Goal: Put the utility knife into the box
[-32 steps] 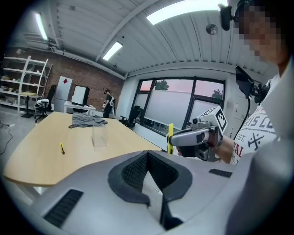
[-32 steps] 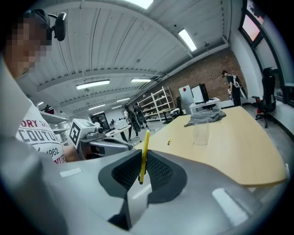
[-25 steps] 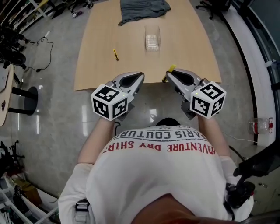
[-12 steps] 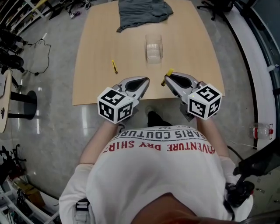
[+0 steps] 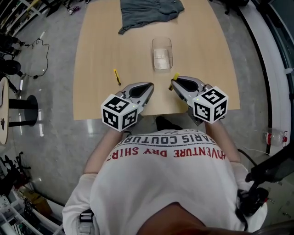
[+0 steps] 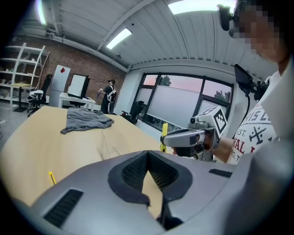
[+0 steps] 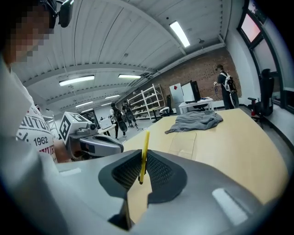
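The right hand-held gripper (image 5: 173,84) pinches the yellow utility knife (image 7: 144,156) between its tips. The left hand-held gripper (image 5: 149,86) is closed on nothing. The person's shirt (image 5: 165,183) says "DRY SHIRT".

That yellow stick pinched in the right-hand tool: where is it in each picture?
Head view: yellow knife at the right gripper's tip, just right of centre.
Left gripper view: yellow knife upright, right of centre, at the right gripper's tip.
Right gripper view: yellow knife centre, clamped between the jaws.
Shared landmark: grey cloth at the table's far end.

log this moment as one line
right gripper: shut on yellow utility knife | left gripper: shut, empty | clear box: beyond right gripper, knife not yet inside
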Demonstrator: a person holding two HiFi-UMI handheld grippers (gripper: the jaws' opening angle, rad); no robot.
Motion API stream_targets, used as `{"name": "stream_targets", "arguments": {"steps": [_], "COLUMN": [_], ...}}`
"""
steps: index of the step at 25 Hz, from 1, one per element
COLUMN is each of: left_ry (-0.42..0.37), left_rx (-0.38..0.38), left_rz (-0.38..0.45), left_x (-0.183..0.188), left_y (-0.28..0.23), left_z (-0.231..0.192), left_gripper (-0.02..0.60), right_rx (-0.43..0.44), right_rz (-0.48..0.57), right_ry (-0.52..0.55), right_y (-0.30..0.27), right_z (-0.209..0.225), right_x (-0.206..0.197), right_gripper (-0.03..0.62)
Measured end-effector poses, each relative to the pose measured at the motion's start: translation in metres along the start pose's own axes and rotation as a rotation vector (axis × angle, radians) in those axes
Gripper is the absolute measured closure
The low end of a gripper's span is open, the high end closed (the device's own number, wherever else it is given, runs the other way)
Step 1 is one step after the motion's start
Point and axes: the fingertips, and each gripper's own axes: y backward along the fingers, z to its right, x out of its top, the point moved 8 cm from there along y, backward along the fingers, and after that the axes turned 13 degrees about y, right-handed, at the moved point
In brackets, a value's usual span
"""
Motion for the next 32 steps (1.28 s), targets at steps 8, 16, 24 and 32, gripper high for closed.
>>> {"name": "stream_targets", "arguments": {"steps": [8, 16, 24, 32], "left_ry": [0.04, 0.075, 0.102, 0.12], "left_rx": [0.013, 0.023, 0.029, 0.033], "left_rz": [-0.011, -0.039, -0.059, -0.06], "left_x": [-0.008, -0.013, -0.016, -0.014], "left_y": [0.007, 0.01, -0.013, -0.016], "left_z": [-0.006, -0.016, -0.049, -0.058], "left_gripper": [0.58, 0.58, 0.58, 0.58], "right_rx": [-0.045, -0.164, -0.208, -0.229], "right_rz": [-0.036, -0.018, -0.102, -0.203], "right_ry": [0.027, 0.063, 0.103, 0.06], "right_y": [-0.016, -0.052, -0.11, -0.132], "right_z": [0.012, 0.035, 0.068, 0.073], "right_x": [-0.001, 0.006, -0.03, -0.057], "right_gripper": [0.565, 0.565, 0.565, 0.565]}}
